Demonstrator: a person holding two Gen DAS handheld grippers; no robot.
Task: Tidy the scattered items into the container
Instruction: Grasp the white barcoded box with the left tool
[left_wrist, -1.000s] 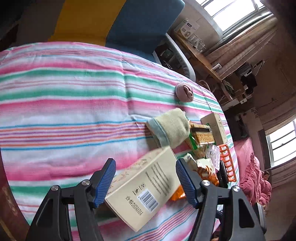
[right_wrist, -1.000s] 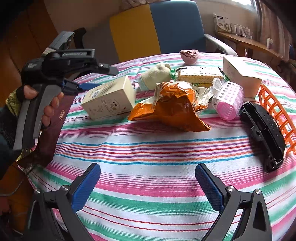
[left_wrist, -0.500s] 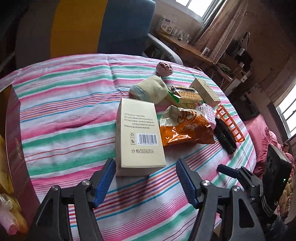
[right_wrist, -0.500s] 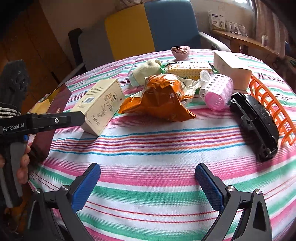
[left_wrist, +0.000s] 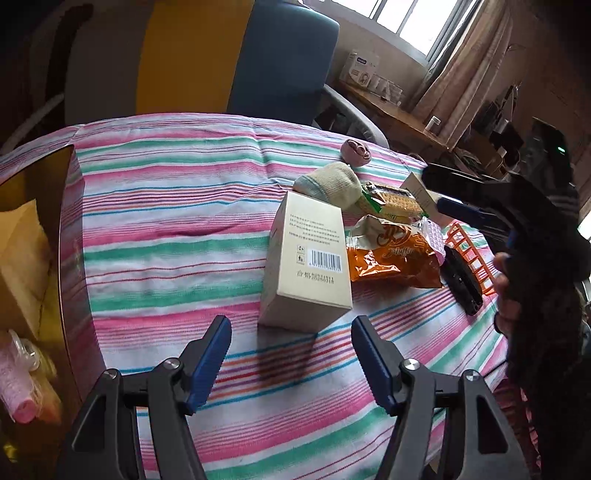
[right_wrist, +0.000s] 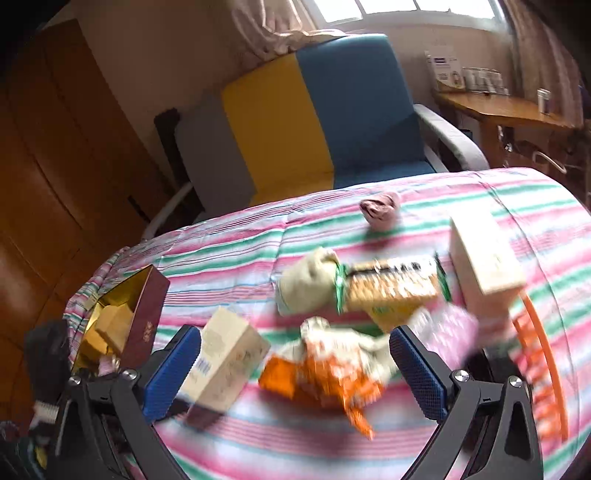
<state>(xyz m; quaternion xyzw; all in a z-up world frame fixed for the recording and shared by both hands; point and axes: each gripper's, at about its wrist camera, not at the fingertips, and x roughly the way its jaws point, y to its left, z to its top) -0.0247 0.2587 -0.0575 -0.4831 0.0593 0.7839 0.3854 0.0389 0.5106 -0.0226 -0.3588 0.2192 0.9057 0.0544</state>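
On the striped tablecloth (left_wrist: 166, 206), just ahead of my left gripper (left_wrist: 291, 354), the beige carton (left_wrist: 306, 258) lies flat with its barcode face up. Its long axis runs away from me toward the sock (left_wrist: 328, 181), and its near short end faces the gap between my spread, empty jaws. The dark red container (right_wrist: 144, 314) sits at the table's left edge, gold-lined, with a small box and a pink roller already inside.

My right gripper (right_wrist: 295, 365) also stands released, holding nothing, hovering above the orange snack bag (right_wrist: 325, 373); that view is blurred.

I judge the carton to be my left's pick. To do it well I would come straight down its length, let the jaws straddle the two long sides near the middle, and close squarely on the flat walls so it cannot pivot. The cardboard looks light and stiff, so a modest squeeze should do. The bag lies just beside its right side, so my right finger needs to slip between them.
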